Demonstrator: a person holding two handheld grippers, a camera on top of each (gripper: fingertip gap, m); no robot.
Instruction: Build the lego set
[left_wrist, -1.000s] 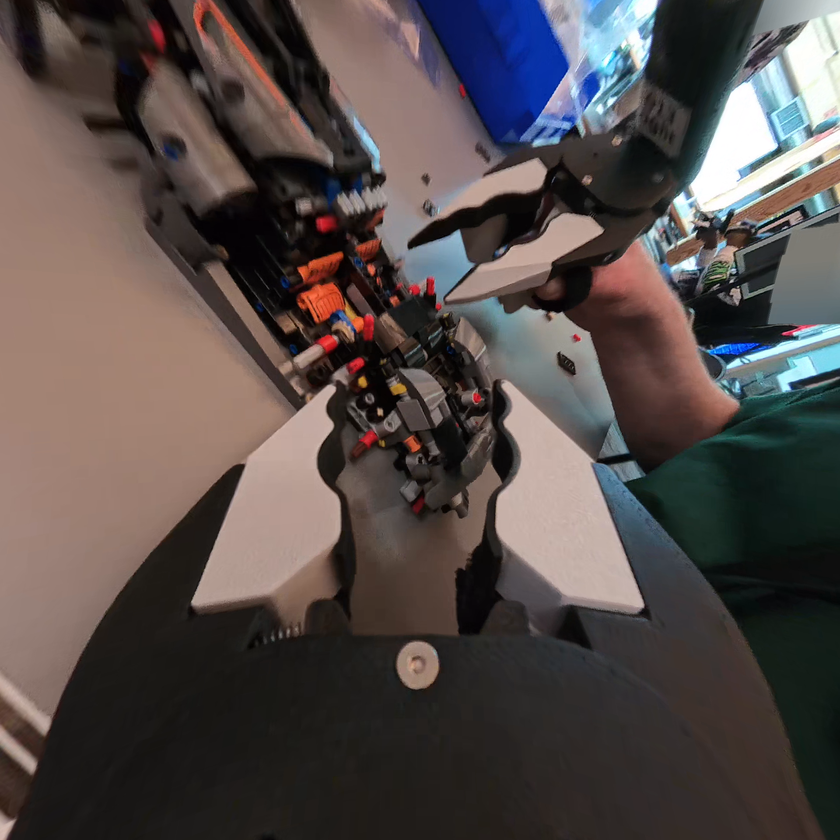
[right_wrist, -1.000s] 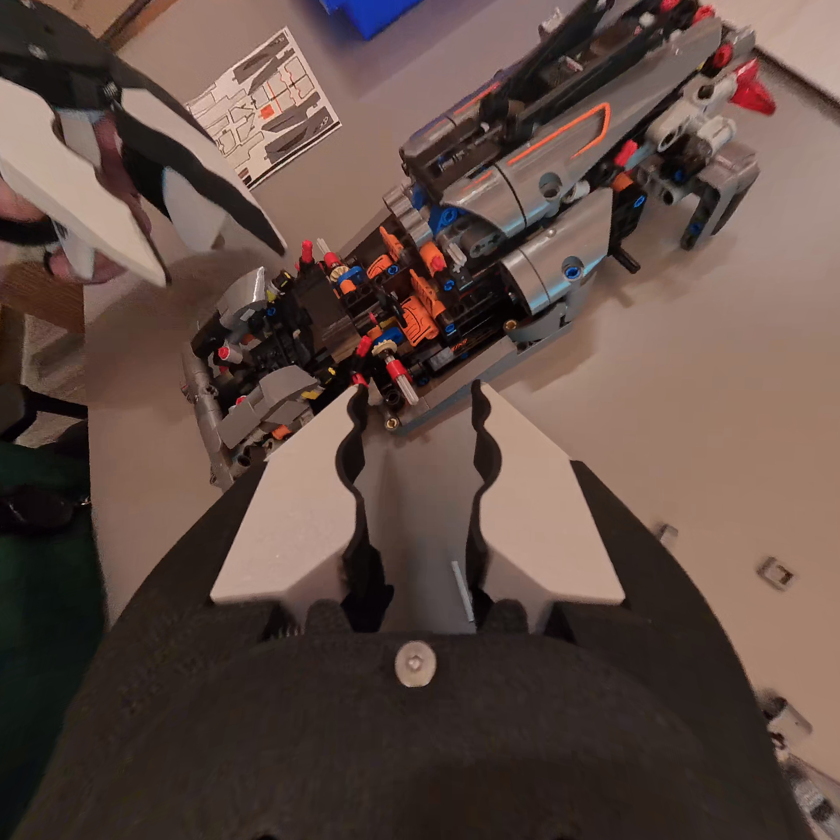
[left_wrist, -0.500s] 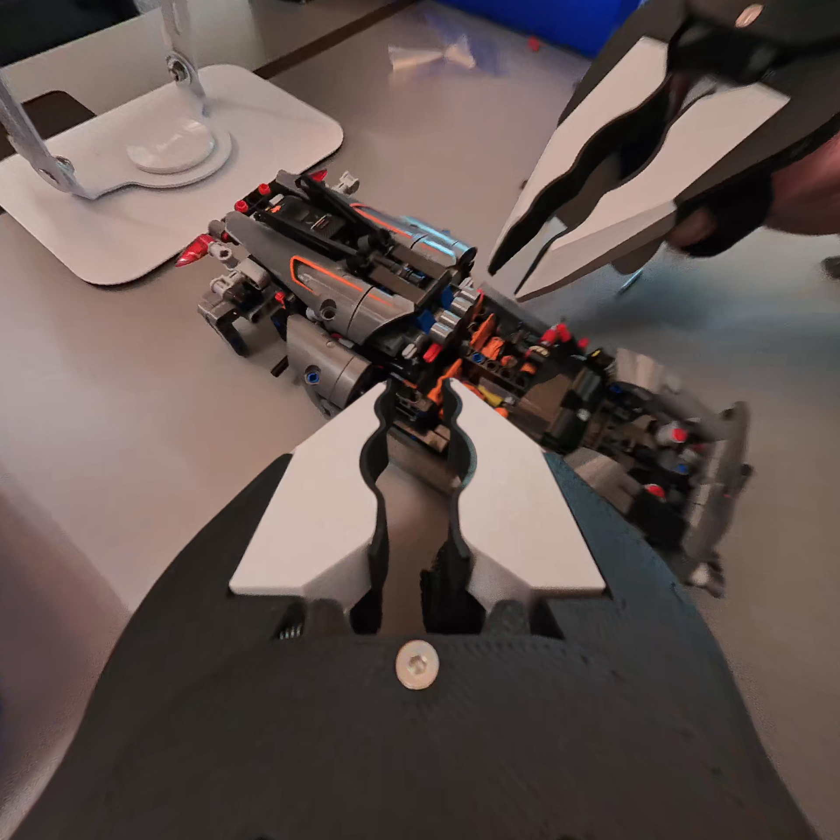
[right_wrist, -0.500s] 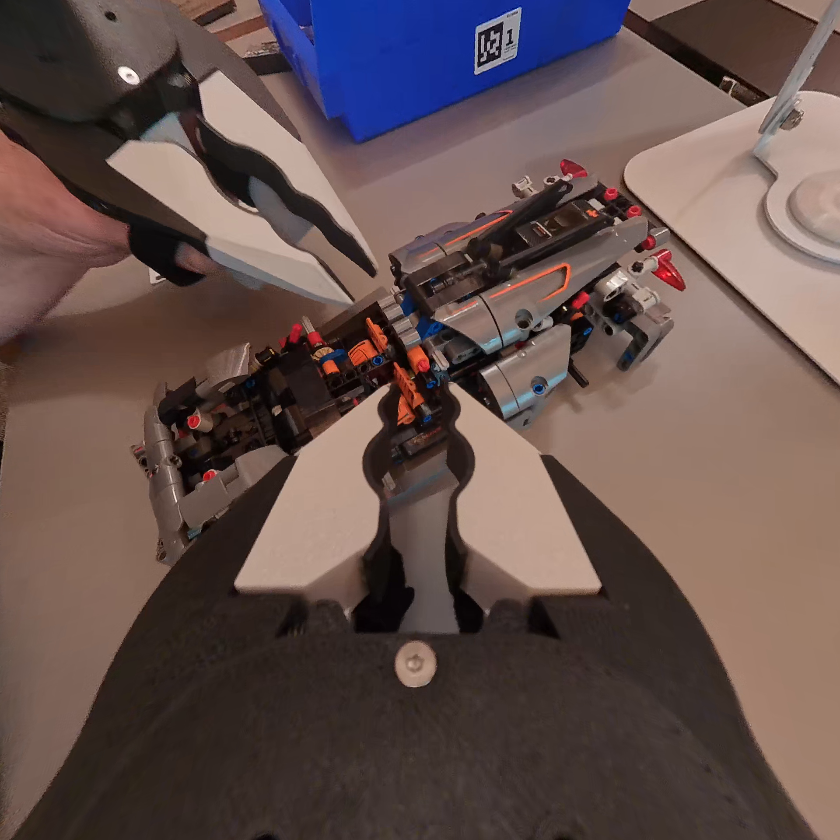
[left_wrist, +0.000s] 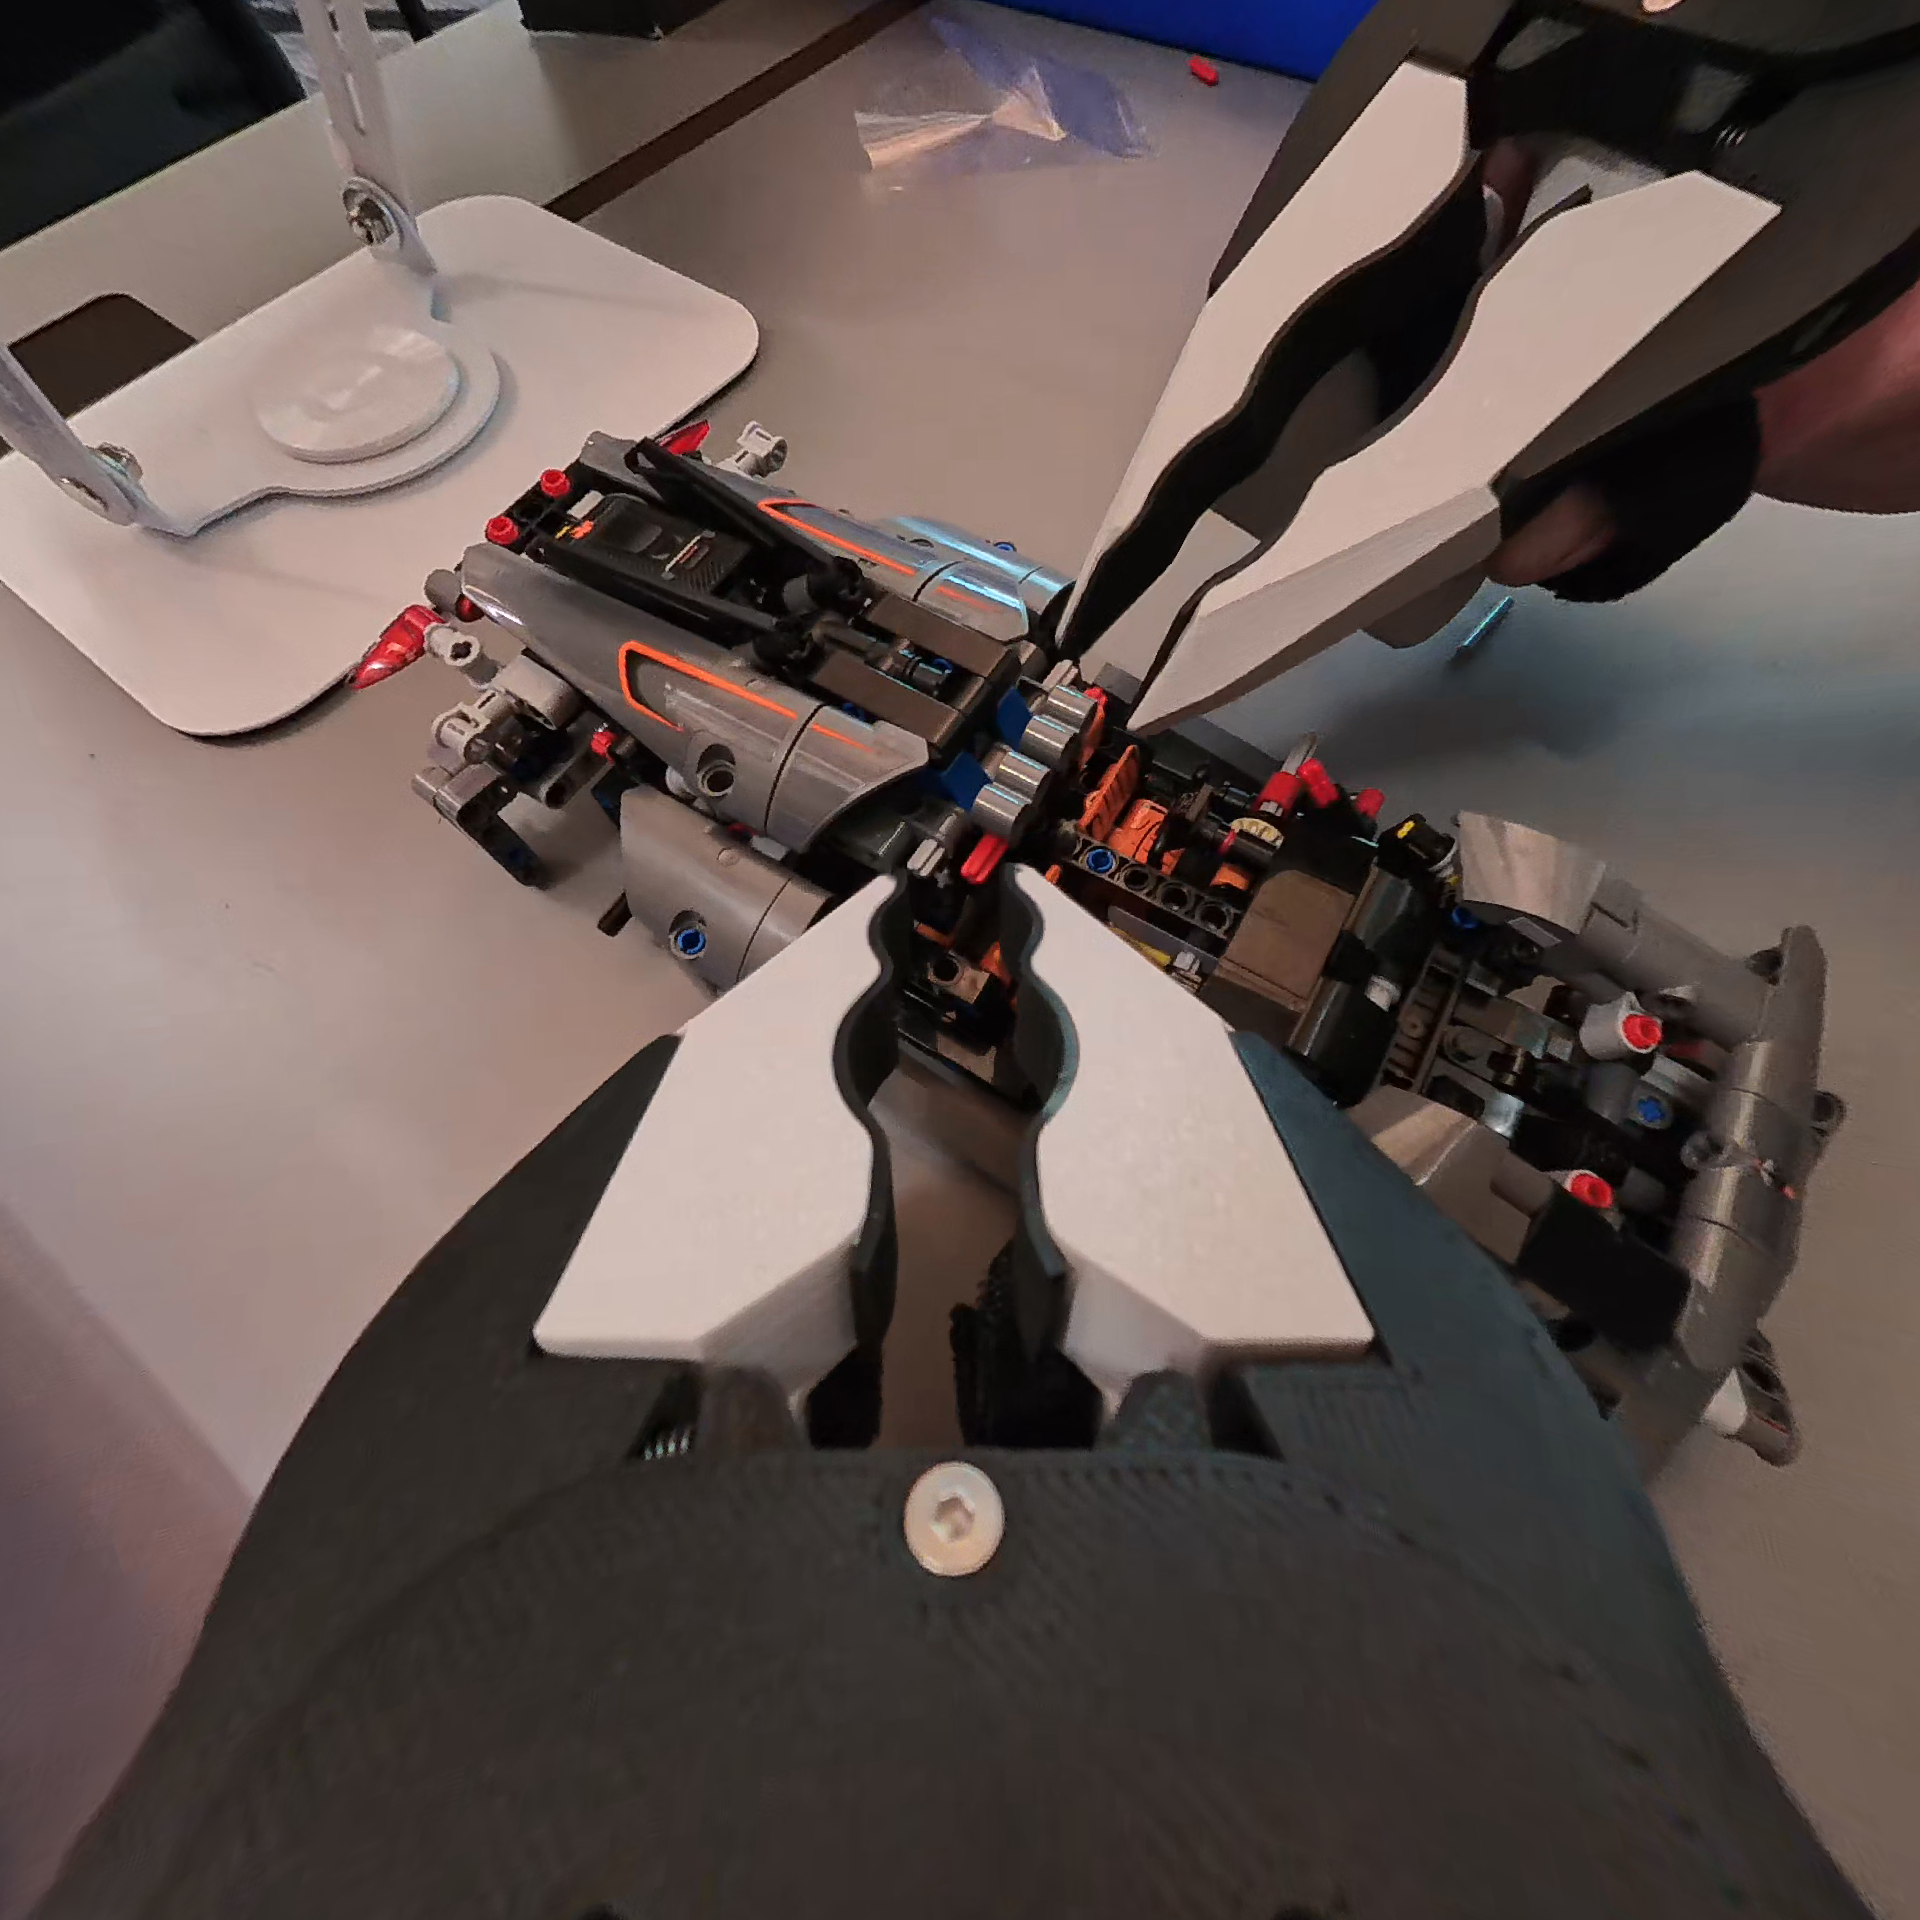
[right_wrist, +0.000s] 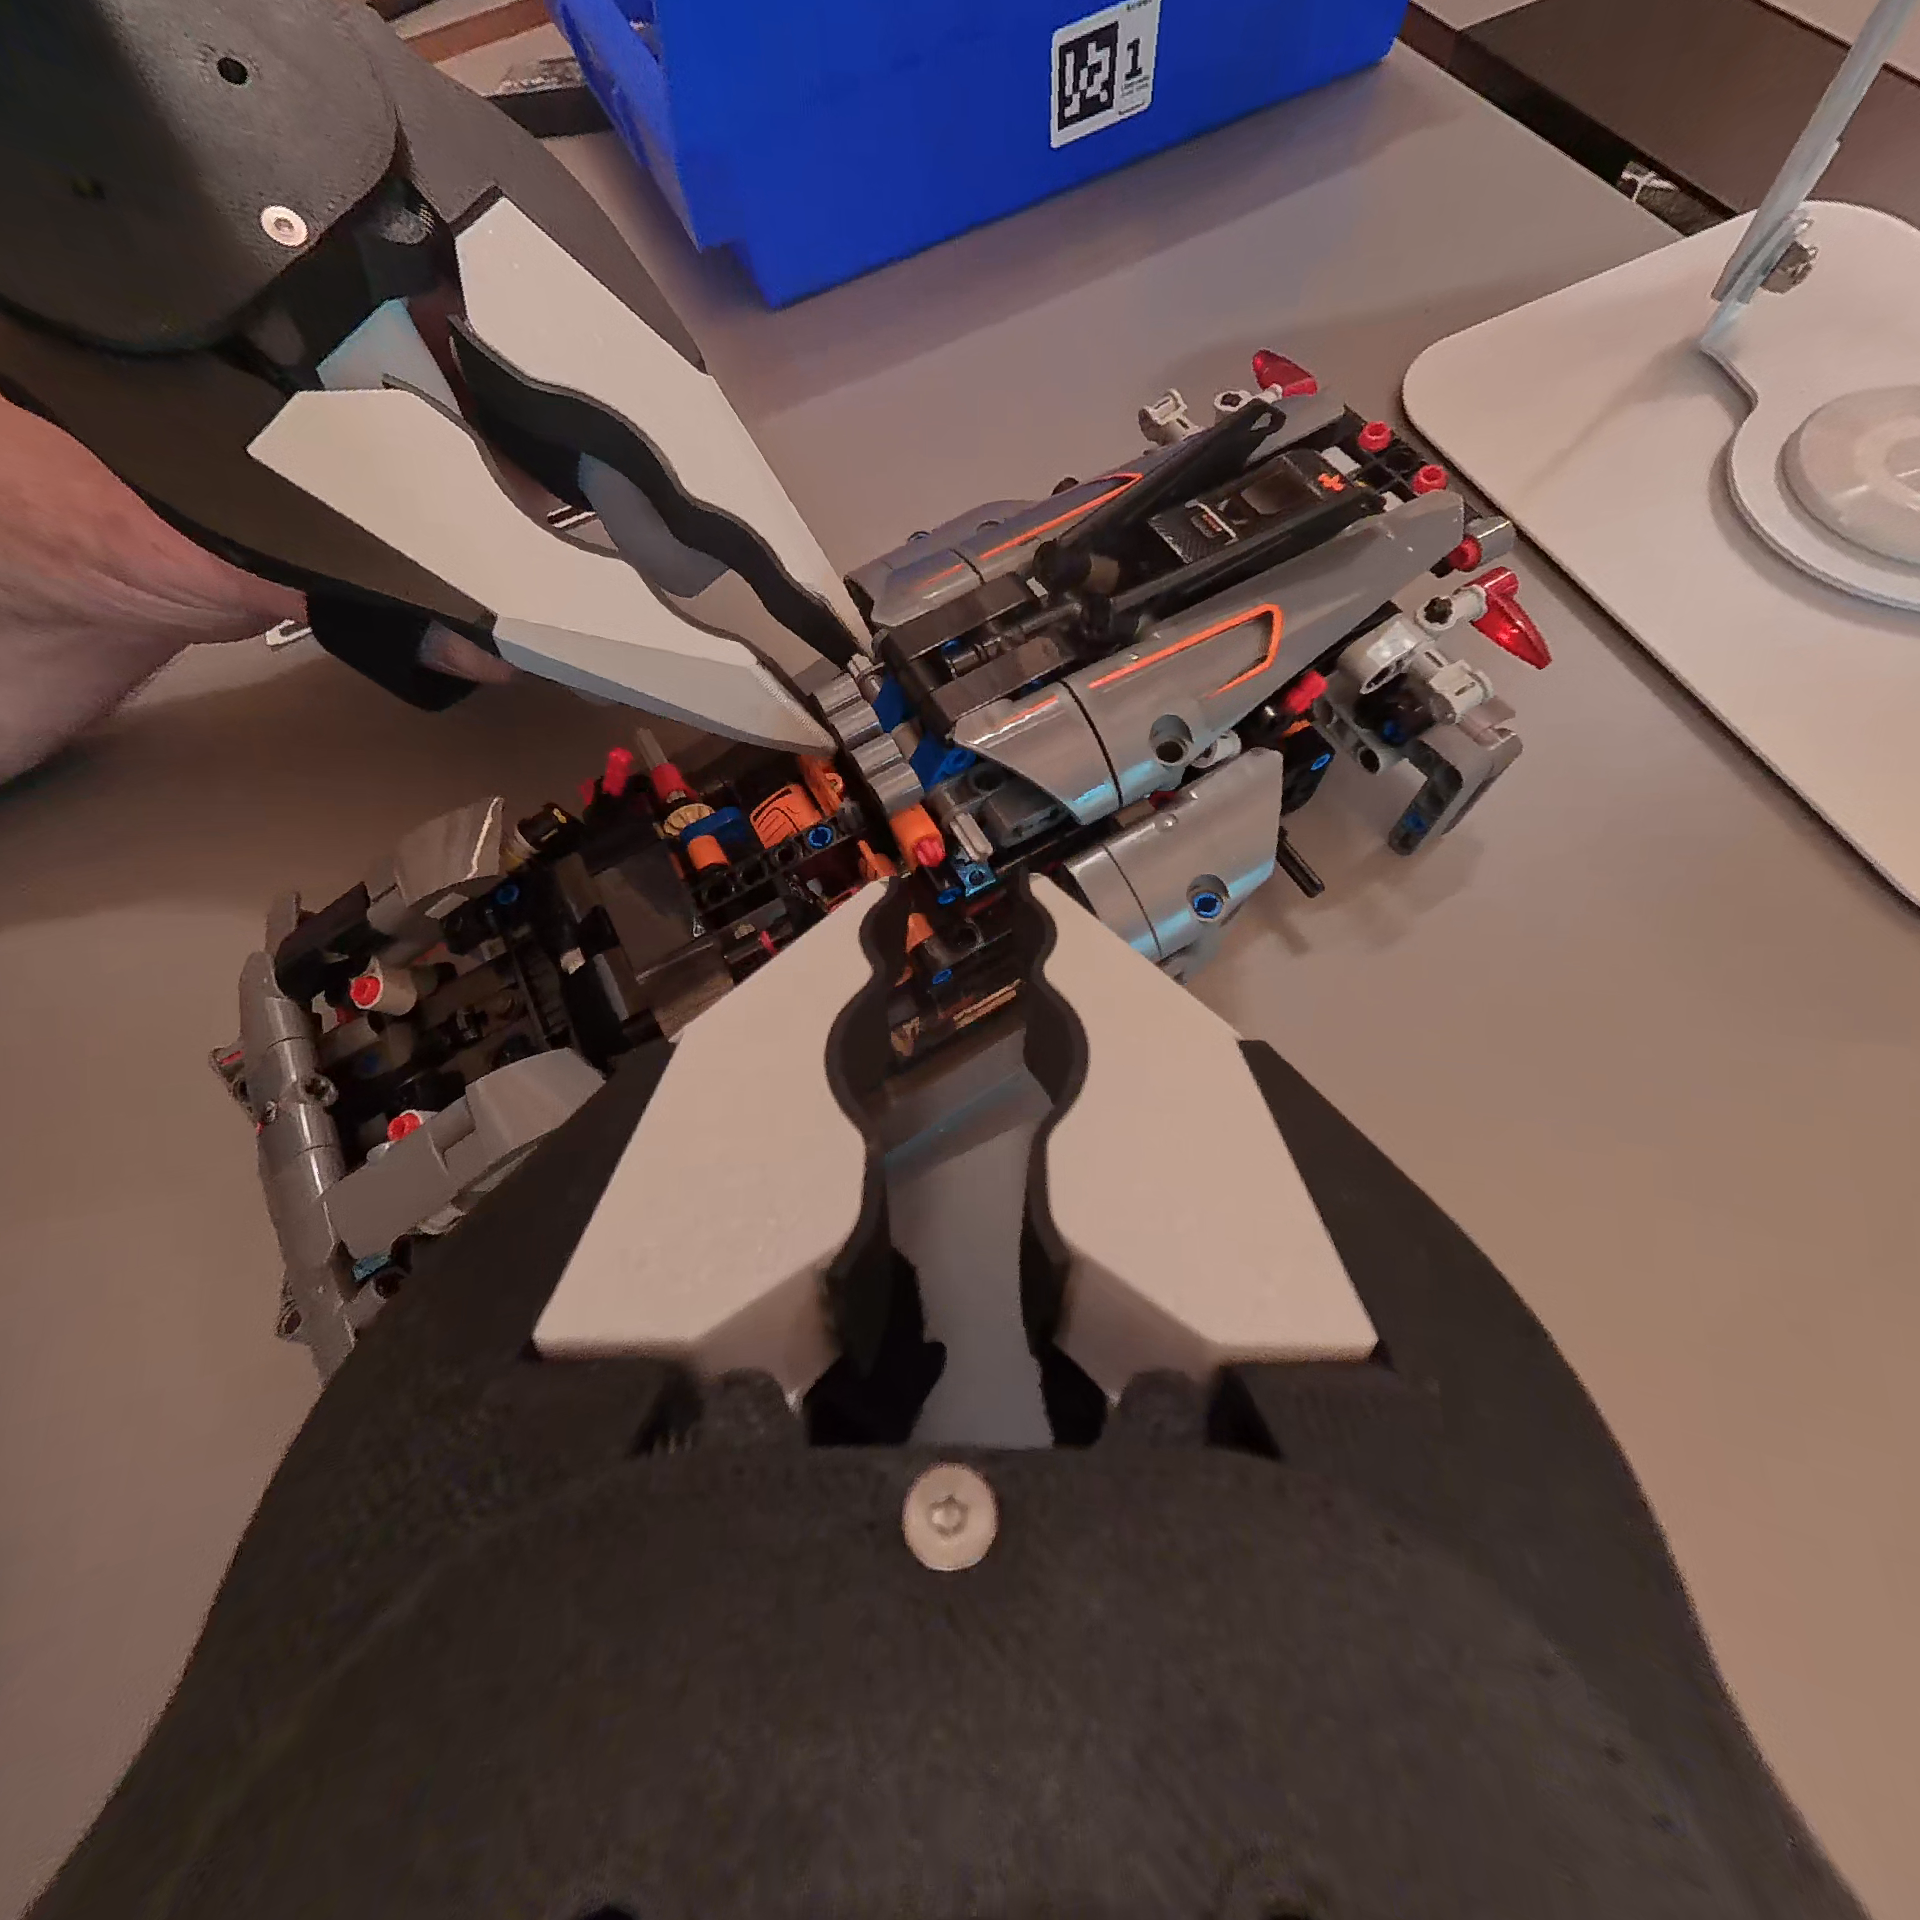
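Your left gripper (left_wrist: 951, 894) has its jaws a little apart, with nothing held between them; the tips stand at the near side of the lego car (left_wrist: 1039, 831), around the open middle part, and I cannot tell if they touch it. Your right gripper (right_wrist: 951, 899) is in the same state, narrowly open and empty, at the opposite side of the same middle section. In each view the other gripper comes from across, with its tips at the row of grey cylinders (left_wrist: 1039, 748) on top of the model. The car lies on the grey table (left_wrist: 260, 1039), between the white stand base (left_wrist: 520, 343) and you, with a blue bin (right_wrist: 935, 125) behind it. I judge the build is far along: the rear body with orange lines is closed, but the middle shows bare orange and black mechanics, and the front has no cover panels yet. A few loose pieces remain on the table.
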